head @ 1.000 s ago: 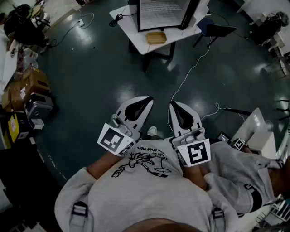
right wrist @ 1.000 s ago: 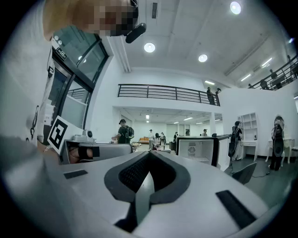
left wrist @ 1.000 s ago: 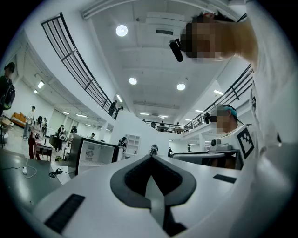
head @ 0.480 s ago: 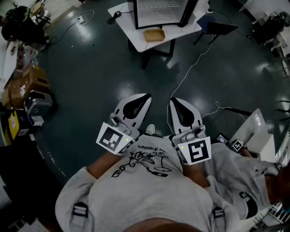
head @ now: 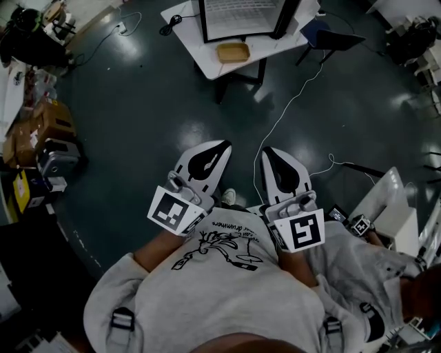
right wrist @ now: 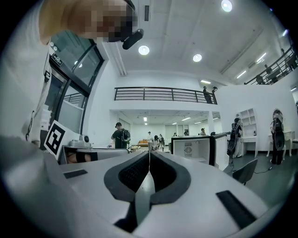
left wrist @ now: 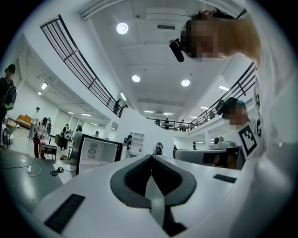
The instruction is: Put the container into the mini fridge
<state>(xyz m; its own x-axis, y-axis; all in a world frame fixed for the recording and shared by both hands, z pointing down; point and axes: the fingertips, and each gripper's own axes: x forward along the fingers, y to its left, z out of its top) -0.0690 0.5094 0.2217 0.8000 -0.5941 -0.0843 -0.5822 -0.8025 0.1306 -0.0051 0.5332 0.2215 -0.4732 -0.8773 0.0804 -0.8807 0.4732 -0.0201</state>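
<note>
A tan container (head: pixel 233 52) lies on a white table (head: pixel 200 58) at the top of the head view, in front of the open mini fridge (head: pixel 241 17), a black box with a white inside. I hold both grippers level before my chest, well short of the table. My left gripper (head: pixel 224 145) is shut with nothing in it, and so is my right gripper (head: pixel 267 150). The left gripper view shows its jaws (left wrist: pixel 151 158) closed, with the fridge (left wrist: pixel 95 153) far off to the left. In the right gripper view the jaws (right wrist: pixel 149 153) meet, and the fridge (right wrist: pixel 193 149) stands beyond them to the right.
A white cable (head: pixel 289 110) runs across the dark floor from the table toward me. A dark chair (head: pixel 331 45) stands right of the table. Boxes and gear (head: pixel 41 138) line the left side. Another person (head: pixel 386 276) sits close at my right.
The table with the fridge and container has drifted slightly up and left in the head view. Both grippers stay shut in the same pose before my chest.
</note>
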